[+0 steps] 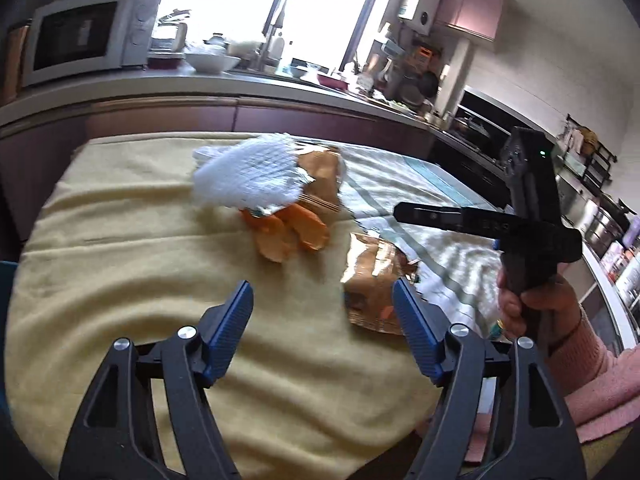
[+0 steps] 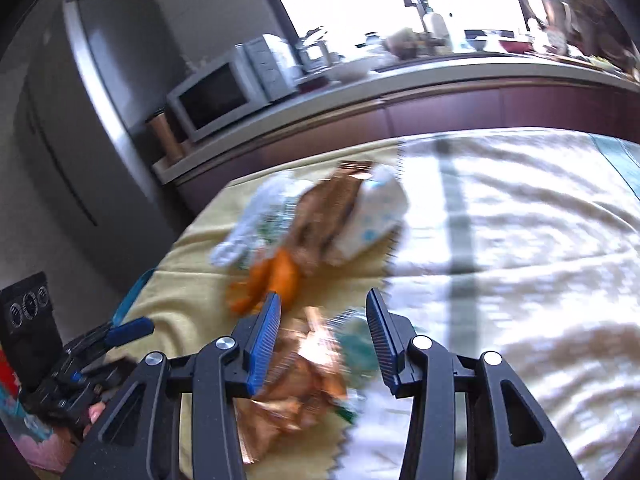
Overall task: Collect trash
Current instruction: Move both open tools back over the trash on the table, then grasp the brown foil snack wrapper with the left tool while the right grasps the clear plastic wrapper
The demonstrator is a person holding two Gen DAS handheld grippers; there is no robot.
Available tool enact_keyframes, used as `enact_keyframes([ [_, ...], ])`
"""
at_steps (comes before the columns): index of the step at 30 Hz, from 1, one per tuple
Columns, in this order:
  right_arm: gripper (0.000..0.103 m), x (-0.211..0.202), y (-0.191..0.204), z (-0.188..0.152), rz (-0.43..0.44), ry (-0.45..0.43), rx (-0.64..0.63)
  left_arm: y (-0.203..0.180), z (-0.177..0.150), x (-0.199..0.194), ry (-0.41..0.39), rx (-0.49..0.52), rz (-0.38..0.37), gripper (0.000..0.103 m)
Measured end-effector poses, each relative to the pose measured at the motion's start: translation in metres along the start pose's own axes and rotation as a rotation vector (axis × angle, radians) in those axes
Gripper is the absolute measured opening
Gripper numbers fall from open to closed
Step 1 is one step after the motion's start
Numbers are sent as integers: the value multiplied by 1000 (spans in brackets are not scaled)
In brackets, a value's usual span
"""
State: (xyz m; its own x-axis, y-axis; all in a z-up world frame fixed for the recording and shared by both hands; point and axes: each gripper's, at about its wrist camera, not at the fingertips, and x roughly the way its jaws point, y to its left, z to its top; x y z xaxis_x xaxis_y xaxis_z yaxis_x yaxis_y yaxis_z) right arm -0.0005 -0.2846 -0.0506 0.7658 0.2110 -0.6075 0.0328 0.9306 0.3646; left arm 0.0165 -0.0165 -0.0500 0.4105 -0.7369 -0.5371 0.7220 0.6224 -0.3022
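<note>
- Right wrist view: the crumpled gold wrapper (image 2: pixel 304 380) lies on the bench (image 2: pixel 192 300) directly below and between the spread blue fingers of the right hand-held gripper (image 2: pixel 322 340). Nothing is pinched yet, and the aim suggests this piece is the next pick.
- The wrapper is thin, shiny foil-like film, creased and folded, with a greenish scrap beside it. It should crush easily, so a bite on a raised fold looks wiser than a flat press.
- Farther off sits a loose heap: orange peel pieces (image 1: pixel 292 232), curled and matte, touching a brown paper bag (image 1: pixel 324 176), with a white paper towel (image 1: pixel 248 176) draped over them. The towel looks soft and quilted.
- In the left wrist view the same gold wrapper (image 1: pixel 372 284) sits just beside the right-hand finger of the left hand-held gripper (image 1: pixel 322 320), whose jaws stand wide apart and empty above the cloth.
- The bench wears a yellow cloth (image 1: pixel 120 260), rumpled in soft ridges, meeting a pale striped cloth (image 1: pixel 400 184). The wrapper straddles the seam.
- Behind stand a microwave (image 1: pixel 80 40) and a cluttered kitchen counter (image 1: pixel 280 84).
</note>
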Motion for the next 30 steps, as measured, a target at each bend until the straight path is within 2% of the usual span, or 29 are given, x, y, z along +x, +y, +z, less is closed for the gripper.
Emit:
enact_keyframes([
  [3,43,0,-26,-7,-15,6,49,-21,-1,18,27,41,-51,81],
  [5,44,3,-42,-10,-12,18,75,-30,-1,31,49,53,-44,82],
  [10,48,16,-52,-15,22,51,109,-29,0,60,131,10,-66,81],
  [13,48,22,-52,-18,40,70,106,-29,-1,75,177,-8,-64,75],
  [16,48,25,-49,-20,54,80,103,-28,-4,84,205,-22,-74,62],
  [17,46,26,-49,-20,58,80,103,-29,-5,84,203,-19,-70,58],
  [19,38,26,-48,-19,67,81,108,-28,-4,85,202,-25,-72,57],
  [20,31,26,-48,-19,73,84,110,-28,-4,85,199,-29,-78,54],
  [21,27,26,-48,-19,78,84,113,-27,-4,84,196,-29,-76,48],
  [22,26,26,-48,-19,81,84,116,-27,-5,82,196,-27,-72,48],
  [24,16,25,-48,-19,86,84,117,-26,-5,78,189,-27,-69,47],
  [30,11,19,-44,-20,89,61,96,-22,-6,67,159,-32,-58,46],
])
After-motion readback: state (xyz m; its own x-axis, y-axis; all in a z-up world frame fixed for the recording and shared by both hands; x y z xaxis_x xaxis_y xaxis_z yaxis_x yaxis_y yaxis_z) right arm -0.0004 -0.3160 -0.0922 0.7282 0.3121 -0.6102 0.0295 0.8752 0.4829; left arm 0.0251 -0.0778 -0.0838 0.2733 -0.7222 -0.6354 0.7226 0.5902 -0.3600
